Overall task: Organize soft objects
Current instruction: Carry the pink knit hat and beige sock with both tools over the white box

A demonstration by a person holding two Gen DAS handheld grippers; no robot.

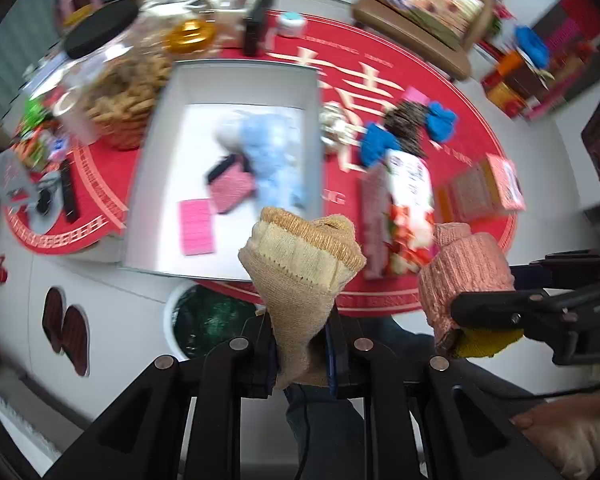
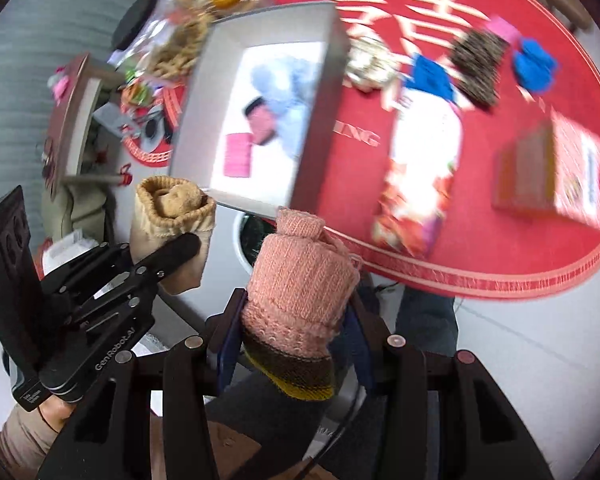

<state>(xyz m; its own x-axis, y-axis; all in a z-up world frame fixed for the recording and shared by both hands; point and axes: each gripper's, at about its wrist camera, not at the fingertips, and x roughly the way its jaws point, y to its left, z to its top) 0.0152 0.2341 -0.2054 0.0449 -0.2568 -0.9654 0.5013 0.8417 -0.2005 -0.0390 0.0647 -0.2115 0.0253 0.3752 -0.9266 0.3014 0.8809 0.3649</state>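
Left gripper (image 1: 302, 354) clenched on tan sock bundle (image 1: 300, 256), cuff end up; right gripper (image 2: 296, 354) clamped on pink sock bundle (image 2: 300, 280), brown-and-yellow cuff down between the fingers. Both bundles held off the table edge, over a gap above floor and a green-filled white bin (image 1: 204, 320). White box (image 1: 236, 92) at 11 o'clock from tan bundle in left view, already holding a pale blue soft item (image 1: 274, 160), a pink pouch (image 1: 232, 188) and a pink card (image 1: 196, 226). More soft pieces on red mat (image 1: 440, 296) at 1 o'clock: blue socks (image 1: 374, 142), a dark speckled one (image 1: 406, 124). Heavy motion blur, so box rim position uncertain. Risks, as judged: bundle released short of near box wall, dropping to bin or floor; tan bundle pinched low on its tail, likely to unroll or slip mid-swing; two grippers close together, possible collision if both head for box at once.
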